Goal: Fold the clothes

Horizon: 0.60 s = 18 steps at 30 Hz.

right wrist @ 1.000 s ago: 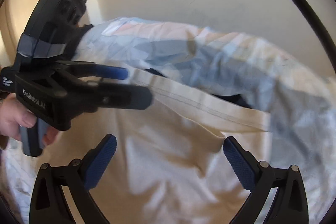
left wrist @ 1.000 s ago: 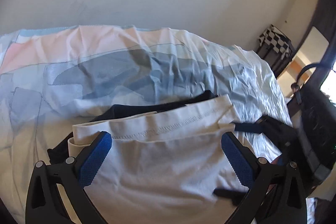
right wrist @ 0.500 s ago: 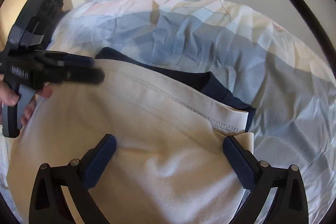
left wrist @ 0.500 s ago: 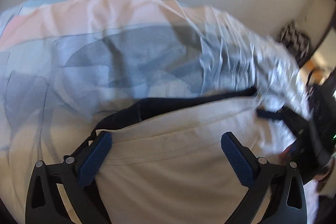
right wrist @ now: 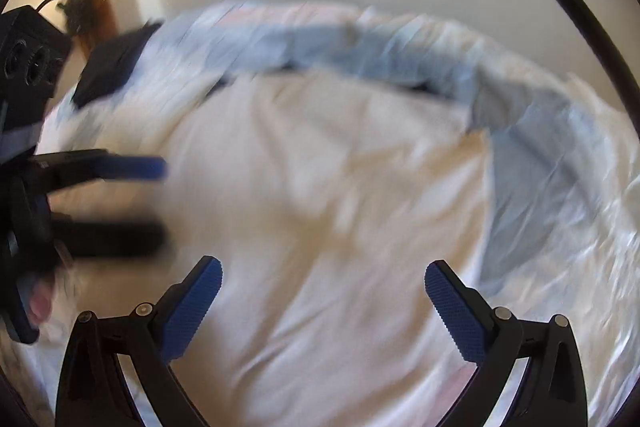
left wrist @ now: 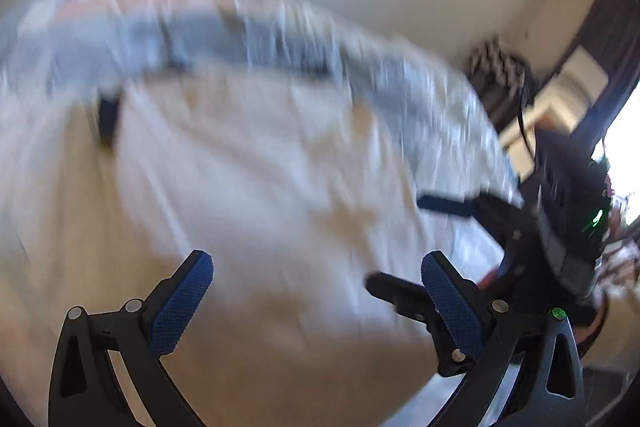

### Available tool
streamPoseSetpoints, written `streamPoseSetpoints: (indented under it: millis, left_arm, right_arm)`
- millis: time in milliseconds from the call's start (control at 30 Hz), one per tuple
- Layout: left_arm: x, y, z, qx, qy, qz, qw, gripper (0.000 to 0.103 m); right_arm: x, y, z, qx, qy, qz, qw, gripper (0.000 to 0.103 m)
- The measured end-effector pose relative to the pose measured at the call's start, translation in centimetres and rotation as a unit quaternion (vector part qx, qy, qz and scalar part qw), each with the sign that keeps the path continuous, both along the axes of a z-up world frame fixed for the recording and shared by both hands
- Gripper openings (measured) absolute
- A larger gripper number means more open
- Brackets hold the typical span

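Both claws are wide open and hold nothing. The left claw (left wrist: 316, 291) and the right claw (right wrist: 322, 301) hang side by side over the cream shirt (left wrist: 248, 187), which lies right under and ahead of them on the bed (right wrist: 560, 155). A moment ago a dark cloth stuck out past the far edge of the shirt. Now the shirt covers almost all of it, and only thin dark bits peek out beyond the far edge. Both pictures are blurry, so things are moving fast. The shirt looks spread out flat, with no fold in it. My guess is that the spreading is about done, and the next job is to grab an edge and fold it over.
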<state>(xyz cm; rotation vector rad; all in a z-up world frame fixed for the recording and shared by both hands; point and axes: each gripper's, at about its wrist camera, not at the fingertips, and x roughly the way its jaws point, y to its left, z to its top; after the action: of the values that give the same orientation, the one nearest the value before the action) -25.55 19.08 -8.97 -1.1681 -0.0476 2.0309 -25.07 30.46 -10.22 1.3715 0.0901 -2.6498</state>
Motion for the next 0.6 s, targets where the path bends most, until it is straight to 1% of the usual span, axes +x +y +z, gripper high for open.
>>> streamPoseSetpoints:
  millis: [33, 67, 100, 200, 233, 333, 367, 400, 467, 500, 567, 600]
  left_arm:
    - [0.6, 0.0, -1.1, -0.019, 0.006, -0.003, 0.9998, 0.103]
    - [0.8, -0.1, -2.0, -0.032, 0.010, -0.002, 0.9994, 0.103]
    - [0.7, -0.7, -2.7, -0.028, 0.005, -0.004, 0.9996, 0.103]
    - [0.0, -1.6, -3.3, -0.014, -0.001, -0.021, 0.9997, 0.102]
    - [0.1, -1.6, -3.2, -0.019, 0.004, -0.027, 0.9994, 0.102]
    - [1.2, -1.8, -1.1, -0.049, 0.041, -0.028, 0.9976, 0.103]
    - [1.5, -2.7, 0.4, -0.033, 0.060, -0.022, 0.9974, 0.103]
    - [1.9, -3.4, 1.4, -0.019, 0.068, -0.020, 0.9973, 0.103]
    - [2.6, -3.6, 1.7, -0.021, 0.060, -0.030, 0.9975, 0.103]
    - [3.0, -3.4, 0.8, -0.033, 0.052, -0.034, 0.9975, 0.103]
    - [3.8, -3.1, -1.0, -0.058, 0.036, -0.040, 0.9968, 0.103]
    - [4.3, -3.0, -1.9, -0.068, 0.036, -0.040, 0.9962, 0.103]
  right_arm:
    - [0.0, -0.1, -1.2, 0.001, -0.018, 0.003, 1.000, 0.103]
    - [0.1, 0.0, -2.0, -0.001, -0.026, 0.002, 1.000, 0.103]
    - [0.2, 0.4, -2.6, -0.004, -0.028, -0.001, 1.000, 0.103]
    - [0.4, 1.7, -3.2, -0.009, -0.030, -0.002, 1.000, 0.103]
    - [0.5, 1.8, -3.2, -0.006, -0.031, 0.002, 0.999, 0.103]
    - [0.4, 1.9, -2.6, 0.007, -0.041, 0.005, 0.999, 0.103]
    - [0.4, 2.1, -1.8, 0.003, -0.039, 0.002, 0.999, 0.103]
    - [1.0, 2.3, -0.7, -0.004, -0.026, -0.001, 1.000, 0.103]
    - [2.6, 2.3, 1.2, -0.030, 0.009, 0.008, 0.999, 0.103]
    - [3.2, 2.0, 1.3, -0.034, 0.012, 0.015, 0.999, 0.103]
    - [4.3, 1.1, 0.4, -0.018, 0.000, 0.031, 0.999, 0.103]
    - [4.6, 0.8, -0.4, -0.009, -0.011, 0.036, 0.999, 0.103]
